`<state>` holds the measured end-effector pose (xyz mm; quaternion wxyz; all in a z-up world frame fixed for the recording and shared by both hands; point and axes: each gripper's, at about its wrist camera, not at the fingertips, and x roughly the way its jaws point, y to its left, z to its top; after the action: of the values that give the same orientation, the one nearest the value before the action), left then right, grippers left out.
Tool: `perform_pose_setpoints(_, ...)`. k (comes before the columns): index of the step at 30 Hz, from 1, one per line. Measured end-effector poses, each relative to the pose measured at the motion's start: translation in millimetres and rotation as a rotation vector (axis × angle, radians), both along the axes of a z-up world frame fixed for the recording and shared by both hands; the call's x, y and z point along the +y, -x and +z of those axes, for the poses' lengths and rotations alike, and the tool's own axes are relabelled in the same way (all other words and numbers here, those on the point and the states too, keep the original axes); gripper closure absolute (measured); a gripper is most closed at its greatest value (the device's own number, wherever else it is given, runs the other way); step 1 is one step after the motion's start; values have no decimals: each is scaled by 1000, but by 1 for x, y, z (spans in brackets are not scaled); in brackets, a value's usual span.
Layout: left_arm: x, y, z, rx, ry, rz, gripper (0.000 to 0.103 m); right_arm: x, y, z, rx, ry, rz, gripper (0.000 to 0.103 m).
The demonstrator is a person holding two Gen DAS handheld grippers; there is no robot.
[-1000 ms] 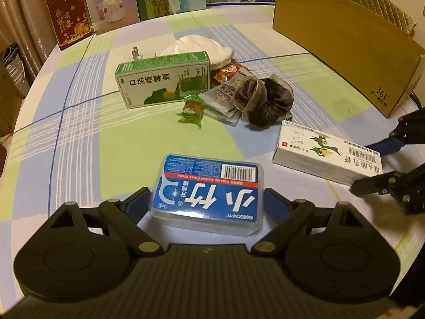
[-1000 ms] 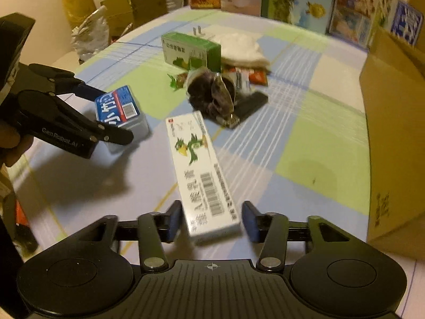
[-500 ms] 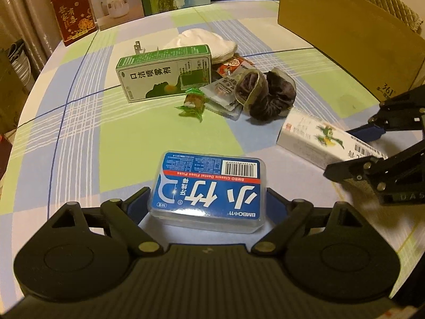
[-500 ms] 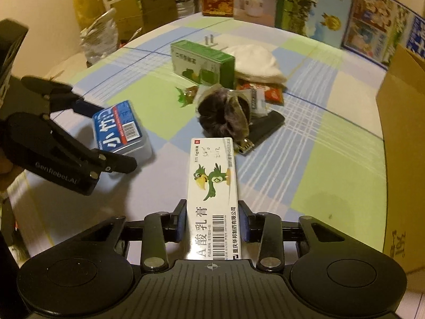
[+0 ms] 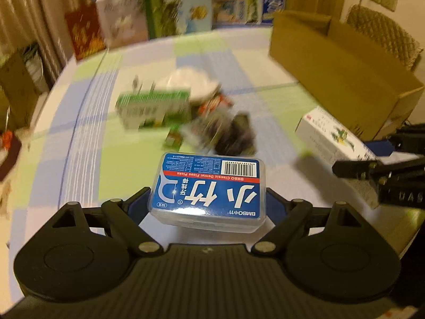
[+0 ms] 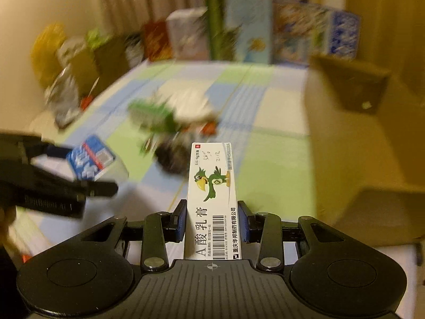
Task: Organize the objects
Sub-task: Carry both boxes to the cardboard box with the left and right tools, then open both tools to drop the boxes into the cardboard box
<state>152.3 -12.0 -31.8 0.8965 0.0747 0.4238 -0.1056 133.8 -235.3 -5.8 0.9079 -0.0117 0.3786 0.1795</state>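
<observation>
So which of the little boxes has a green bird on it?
The long white box clamped in the right gripper. The left gripper's box is blue plastic, and the green box on the table shows no bird.

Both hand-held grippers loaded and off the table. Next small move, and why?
Probably carry both toward the open cardboard box on the right. The left hand-held gripper clamps the blue dental floss pick case, the right hand-held gripper clamps the white ointment carton, and both items look clear of the checked tablecloth. The box is the only container in view.
</observation>
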Motion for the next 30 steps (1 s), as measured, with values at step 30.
perform_pose_setpoints(30, -247, -112, 49, -160, 67, -349, 6, -206, -83, 38, -75, -20, -354, 60)
